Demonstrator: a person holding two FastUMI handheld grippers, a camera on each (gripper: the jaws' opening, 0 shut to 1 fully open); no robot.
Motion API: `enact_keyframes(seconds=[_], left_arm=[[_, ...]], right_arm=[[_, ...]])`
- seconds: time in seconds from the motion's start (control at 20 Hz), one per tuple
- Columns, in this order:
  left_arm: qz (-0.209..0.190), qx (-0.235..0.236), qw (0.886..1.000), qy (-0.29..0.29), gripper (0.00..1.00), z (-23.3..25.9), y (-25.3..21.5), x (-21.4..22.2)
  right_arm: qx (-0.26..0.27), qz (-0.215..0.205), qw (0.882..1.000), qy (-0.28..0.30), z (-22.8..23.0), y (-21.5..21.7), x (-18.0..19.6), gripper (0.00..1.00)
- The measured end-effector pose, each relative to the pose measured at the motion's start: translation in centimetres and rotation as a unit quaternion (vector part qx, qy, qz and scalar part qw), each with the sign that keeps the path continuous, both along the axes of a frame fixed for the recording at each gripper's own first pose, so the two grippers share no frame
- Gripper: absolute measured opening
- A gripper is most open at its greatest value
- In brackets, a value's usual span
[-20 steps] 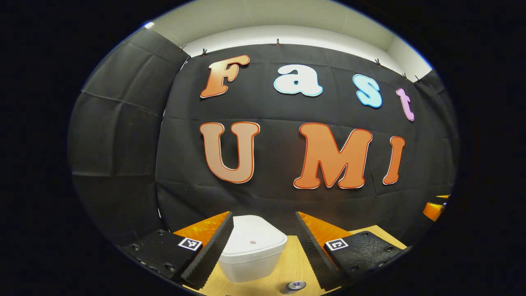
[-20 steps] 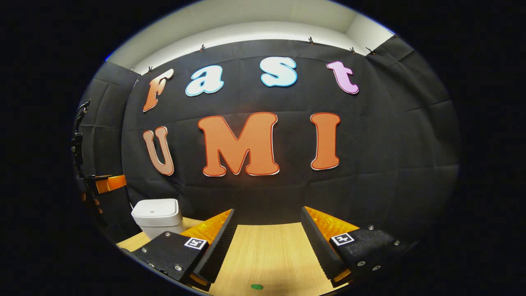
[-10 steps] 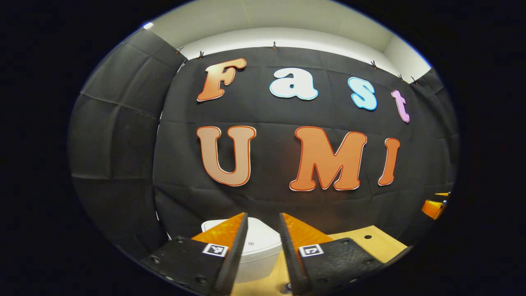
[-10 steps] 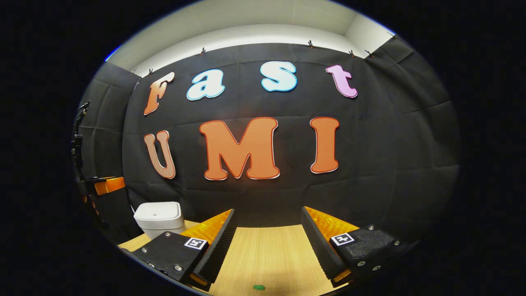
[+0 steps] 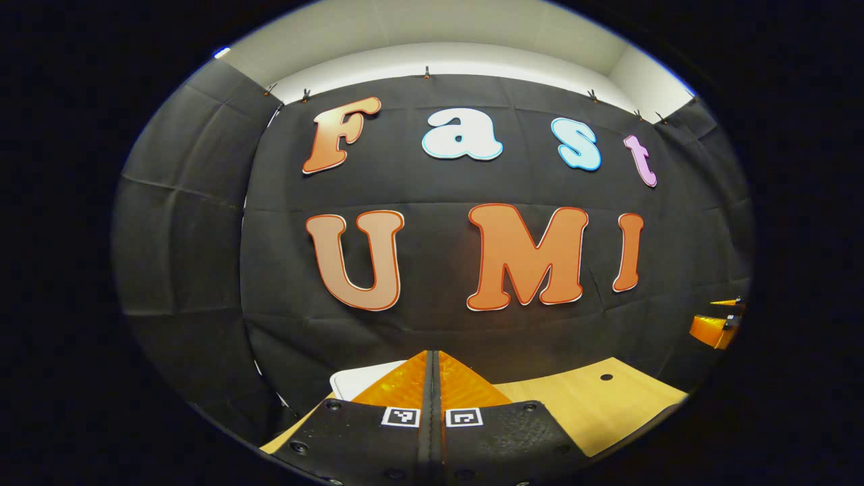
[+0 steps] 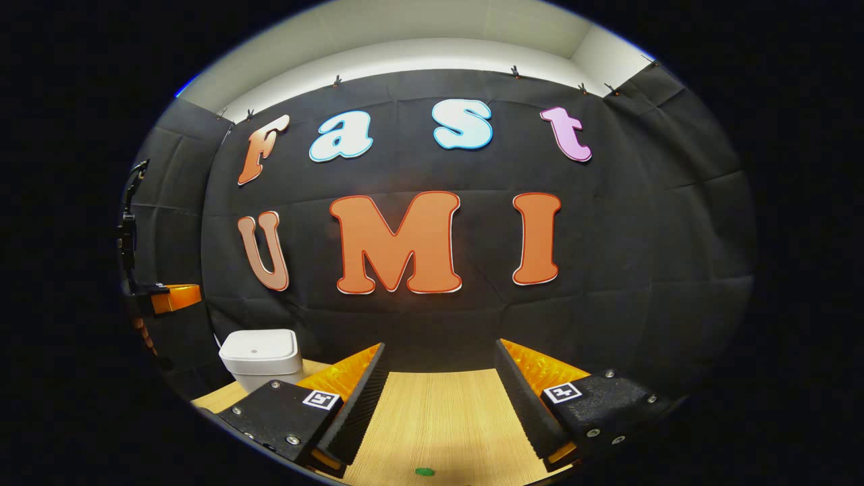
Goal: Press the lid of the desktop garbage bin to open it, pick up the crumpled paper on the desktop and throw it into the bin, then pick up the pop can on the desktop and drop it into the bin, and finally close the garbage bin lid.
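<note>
Left gripper [image 5: 432, 385] jaws now fully together, nothing between them; a second ago they were wide apart.

Reads as prep to poke the lid of the one white bin [image 6: 260, 354], lid down, just beyond its tips. Right gripper [image 6: 439, 388] unchanged: spread, empty, over bare desktop [image 6: 439, 418]. One green speck [image 6: 423, 471]; paper and can not visible now.

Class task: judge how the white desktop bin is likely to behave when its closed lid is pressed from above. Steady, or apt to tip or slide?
The bin looks squat and flat-bottomed, so it probably stays upright. It seems light plastic on smooth wooden desktop, so an off-centre press might slide it.
</note>
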State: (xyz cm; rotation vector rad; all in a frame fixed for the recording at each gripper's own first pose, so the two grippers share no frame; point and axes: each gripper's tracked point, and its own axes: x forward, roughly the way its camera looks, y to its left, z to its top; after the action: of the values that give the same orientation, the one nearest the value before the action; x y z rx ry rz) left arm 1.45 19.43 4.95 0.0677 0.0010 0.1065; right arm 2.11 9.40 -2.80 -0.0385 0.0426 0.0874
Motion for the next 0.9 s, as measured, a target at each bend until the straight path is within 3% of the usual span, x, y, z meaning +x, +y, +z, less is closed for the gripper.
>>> enact_keyframes(seconds=[0.15, 0.4, 0.9], left_arm=[[-0.035, -0.029, 0.999, 0.019, 0.00, 0.7, 0.3, 1.5], [-0.033, -0.025, 0.997, 0.061, 0.00, 0.7, 4.0, 4.4], [-0.038, -0.056, 0.978, 0.197, 0.00, -8.9, 7.4, 9.4]], right_arm=[[0.002, 0.003, 1.000, 0.001, 0.1, 0.2, 0.4, 0.94], [-0.001, 0.003, 1.000, 0.007, -0.6, 0.1, 1.3, 0.94], [-0.007, -0.007, 0.999, 0.038, -2.2, -0.4, 2.3, 0.94]])
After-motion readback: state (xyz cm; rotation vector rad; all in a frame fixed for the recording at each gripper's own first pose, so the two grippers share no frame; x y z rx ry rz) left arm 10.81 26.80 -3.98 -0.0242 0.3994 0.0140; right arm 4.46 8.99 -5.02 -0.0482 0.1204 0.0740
